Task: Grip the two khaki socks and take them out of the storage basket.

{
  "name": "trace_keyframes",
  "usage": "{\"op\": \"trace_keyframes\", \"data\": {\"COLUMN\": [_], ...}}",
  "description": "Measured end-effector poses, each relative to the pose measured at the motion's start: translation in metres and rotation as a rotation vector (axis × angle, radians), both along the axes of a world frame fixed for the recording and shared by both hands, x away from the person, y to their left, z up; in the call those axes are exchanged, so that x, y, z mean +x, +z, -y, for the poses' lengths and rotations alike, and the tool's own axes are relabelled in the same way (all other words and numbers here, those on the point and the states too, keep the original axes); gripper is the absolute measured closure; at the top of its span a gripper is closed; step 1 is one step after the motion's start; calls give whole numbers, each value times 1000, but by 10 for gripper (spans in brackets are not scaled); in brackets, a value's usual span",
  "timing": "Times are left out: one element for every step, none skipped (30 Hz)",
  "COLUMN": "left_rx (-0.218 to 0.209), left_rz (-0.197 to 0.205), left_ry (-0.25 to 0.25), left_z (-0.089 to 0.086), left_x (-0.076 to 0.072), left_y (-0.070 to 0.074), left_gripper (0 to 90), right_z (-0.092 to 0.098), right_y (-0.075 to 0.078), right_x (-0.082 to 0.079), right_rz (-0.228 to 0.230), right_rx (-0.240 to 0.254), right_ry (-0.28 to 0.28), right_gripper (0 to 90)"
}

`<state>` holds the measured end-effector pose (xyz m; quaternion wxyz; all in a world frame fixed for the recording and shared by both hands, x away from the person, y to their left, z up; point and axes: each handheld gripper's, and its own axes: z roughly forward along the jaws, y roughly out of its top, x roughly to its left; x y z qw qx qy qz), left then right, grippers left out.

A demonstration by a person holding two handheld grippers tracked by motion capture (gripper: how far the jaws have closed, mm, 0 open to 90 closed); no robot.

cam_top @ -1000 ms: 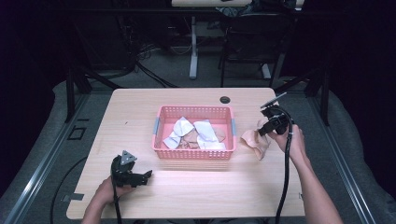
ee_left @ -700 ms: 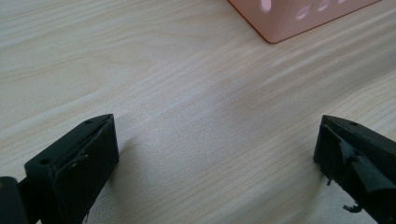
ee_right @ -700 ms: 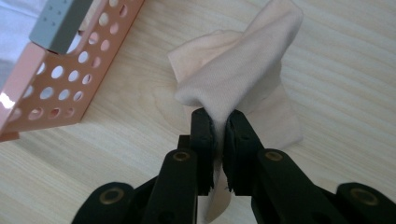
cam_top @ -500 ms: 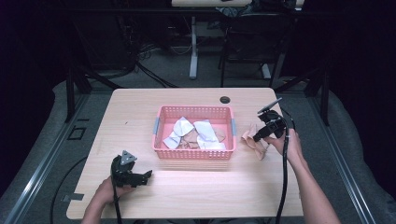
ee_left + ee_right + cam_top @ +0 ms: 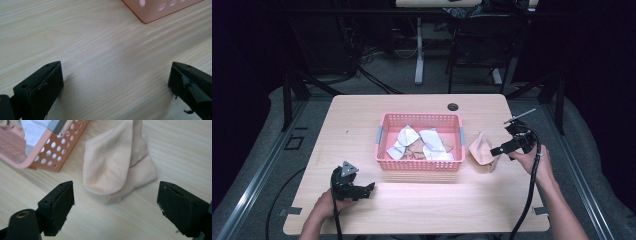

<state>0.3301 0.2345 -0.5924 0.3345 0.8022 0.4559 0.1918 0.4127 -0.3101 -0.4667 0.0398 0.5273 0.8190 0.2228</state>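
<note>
a wooden table (image 5: 362,125) seen from above, with a person's forearms coming in from the near edge. a pink perforated basket (image 5: 420,165) sits near the middle of the table, holding a loose jumble of white and beige cloth pieces (image 5: 422,145); they overlap too much to count, though at least three white ones and some beige ones can be made out. one basket, one table, two grippers.

just beside the basket's right wall, toward the right edge of the table, a single beige cloth (image 5: 482,149) lies in a soft, folded heap on the wood. the right gripper (image 5: 504,149) is right next to it, on its right side. a second ago this gripper was pinched on the cloth and held it a little higher; its jaws have just been opening, and now they stand wide apart with the cloth resting free on the table ahead of them, touching neither pad. in the right gripper view the cloth (image 5: 117,167) sits beyond the two black jaws, with the basket's corner (image 5: 47,157) to its left.

this looks like a release: the cloth seems to have been set down outside the basket, so the job of emptying the basket appears barely begun.

the left gripper (image 5: 362,190) rests near the front left corner of the table, unmoved, its jaws spread apart over bare wood with nothing between them.

a small dark round hole (image 5: 453,107) marks the far edge.
</note>
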Motion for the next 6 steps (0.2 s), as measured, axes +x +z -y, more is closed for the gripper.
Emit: {"op": "trace_keyframes", "data": {"left_rx": [0,0,1,-1,-1,-1], "left_rz": [0,0,0,0,0,0], "left_ry": [0,0,0,1,1,1], "left_z": [0,0,0,0,0,0], "left_x": [0,0,0,0,0,0], "left_y": [0,0,0,0,0,0], "left_gripper": [0,0,0,0,0,0], "right_z": [6,8,9,11,13,16], "right_y": [-1,-2,-4,-6,-7,-8], "right_x": [-7,-8,-10,-11,-12,-12], "right_rz": [5,4,4,0,-10,-20], "right_rx": [1,-7,-5,-5,-2,-14], "right_ry": [-6,-7,-10,-10,-13,-6], "right_gripper": [122,111,100,91,81,75]}}
